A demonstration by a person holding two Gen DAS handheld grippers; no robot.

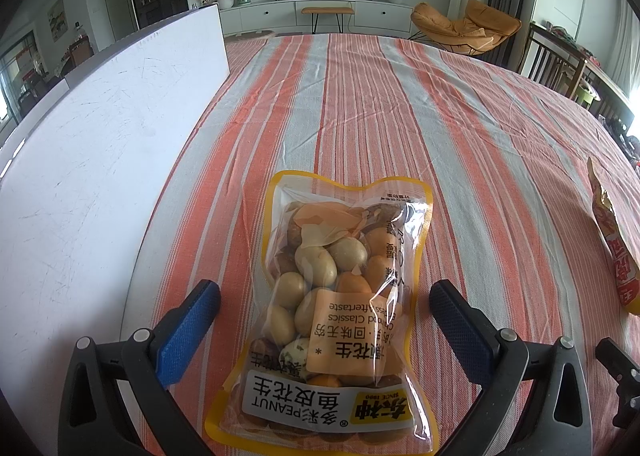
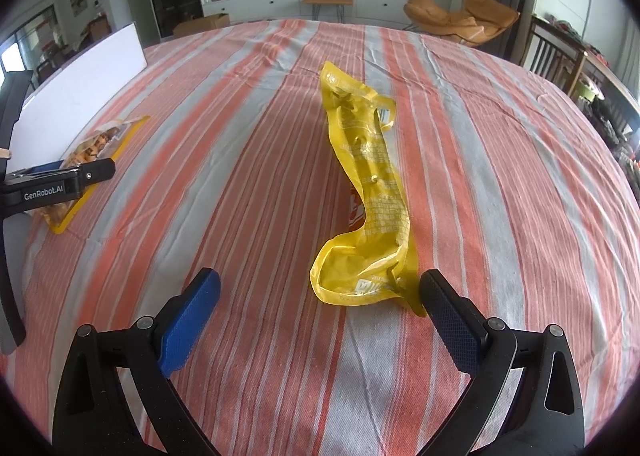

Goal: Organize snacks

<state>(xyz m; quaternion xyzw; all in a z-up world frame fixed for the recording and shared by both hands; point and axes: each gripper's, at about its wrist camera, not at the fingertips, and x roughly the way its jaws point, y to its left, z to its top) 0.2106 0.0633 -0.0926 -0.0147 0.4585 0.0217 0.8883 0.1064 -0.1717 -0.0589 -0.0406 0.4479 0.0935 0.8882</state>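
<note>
A clear plastic peanut packet with a yellow border [image 1: 332, 308] is seen lying flat on the bench, which is covered by an orange, grey and white striped cloth [image 1: 460, 128]. Coated peanuts in tan, orange and brown are visible through the clear film, packed loosely and filling most of the pouch. Its long axis runs away from the left wrist camera, with the printed label end nearest the lens and the sealed plain end pointing toward the far side of the bench. The left claw [image 1: 324, 292] is held wide open, its blue pads set on either side of the packet without touching it. A white flat board [image 1: 92, 144] lies just to the left of the packet.

In the right wrist view, a crumpled yellow foil snack bag [image 2: 368, 184] is seen lying on the same striped cloth, twisted along its length; its contents cannot be made out. Its long axis also runs away from the camera, the near end curled and lying between the fingers close to the right-hand pad. The right claw [image 2: 320, 284] is spread wide and nothing is gripped. The peanut packet and the left claw are visible at the left edge of this view, well apart from the yellow bag.
</note>
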